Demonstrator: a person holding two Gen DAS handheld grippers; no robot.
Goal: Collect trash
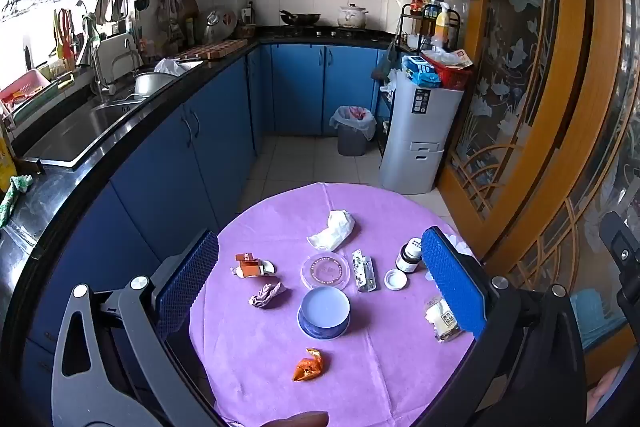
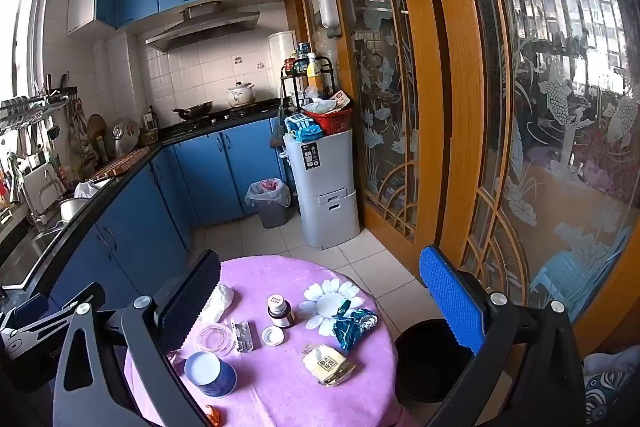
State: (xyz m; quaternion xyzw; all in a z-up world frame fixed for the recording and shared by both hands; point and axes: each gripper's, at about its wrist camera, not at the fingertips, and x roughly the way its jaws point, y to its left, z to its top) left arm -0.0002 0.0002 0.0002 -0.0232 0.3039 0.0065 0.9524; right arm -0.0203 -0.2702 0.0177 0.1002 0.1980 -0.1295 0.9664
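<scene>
Both grippers hang over the round purple surface point(image 1: 392, 379), nothing picked yet. Left gripper point(image 1: 320, 291) fingers wide, empty; right gripper point(image 2: 320, 303) fingers wide, empty too.

Trash is scattered across the surface:
- orange wrapper point(image 1: 308, 365) at the near edge, crumpled, long axis running diagonally up-right. Light and crinkly, likely slippery foil; pinch across the bunched middle.
- pinkish crumpled wad point(image 1: 266, 295) left of the blue cup point(image 1: 324, 311). Soft, will compress; any grasp angle works.
- white tissue point(image 1: 332, 231) on the far side, long axis diagonal. Limp; grab at the thickest fold.
- blue foil packet point(image 2: 352, 323) on the right, stiff-ish and springy.

Dark bin point(image 2: 432, 359) stands on the floor just beside the surface on the right: probable drop point. The open pill bottle point(image 1: 410, 255) looks tippy, so steer clear of it.
</scene>
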